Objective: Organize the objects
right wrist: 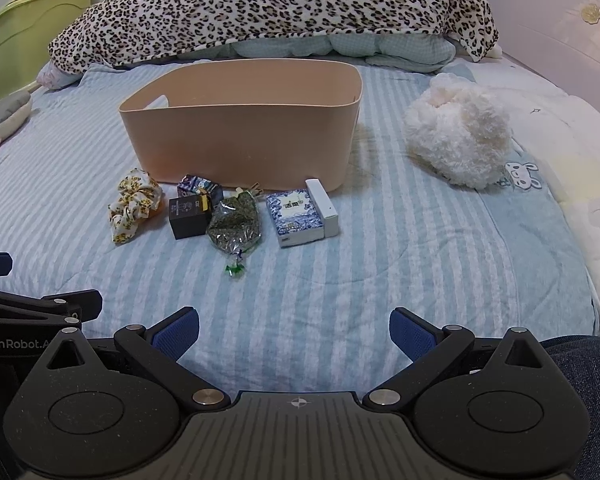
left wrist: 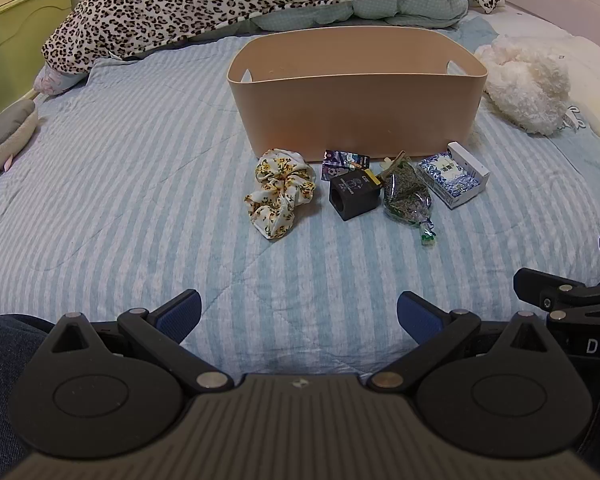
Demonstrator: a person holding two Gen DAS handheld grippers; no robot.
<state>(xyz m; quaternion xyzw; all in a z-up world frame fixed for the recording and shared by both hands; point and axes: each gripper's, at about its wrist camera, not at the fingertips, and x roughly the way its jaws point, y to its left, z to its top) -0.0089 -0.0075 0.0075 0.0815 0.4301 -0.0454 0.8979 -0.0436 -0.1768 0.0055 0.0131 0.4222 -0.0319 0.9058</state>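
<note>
- My left claw [left wrist: 299, 314] sits spread wide at the bottom of its view, gripping nothing; my right claw [right wrist: 294, 330] is likewise spread and empty, low in its own frame.
- Only the right wrist view shows the rabbit print [right wrist: 521, 173] on the bedding at right; only the left wrist view shows both handle slots of the tan bin [left wrist: 356, 120] at once, while the right view shows one.
- Each view catches the other claw's arm at its edge: lower right in the left view, lower left in the right.
- Count: one bin, and five small things in a row just in front of it on the striped bed [left wrist: 120, 200]: one floral scrunchie [left wrist: 280, 192], one black cube box [left wrist: 354, 194], one purple carton [left wrist: 344, 162], one clear bag of dried herbs [left wrist: 406, 194], one blue-and-white box [left wrist: 454, 178].
- One fluffy white toy [right wrist: 460, 140] lies right of the bin.
- The purple carton is half hidden behind the black cube; the bin's inside floor is out of sight; the box print is too small to read.
</note>
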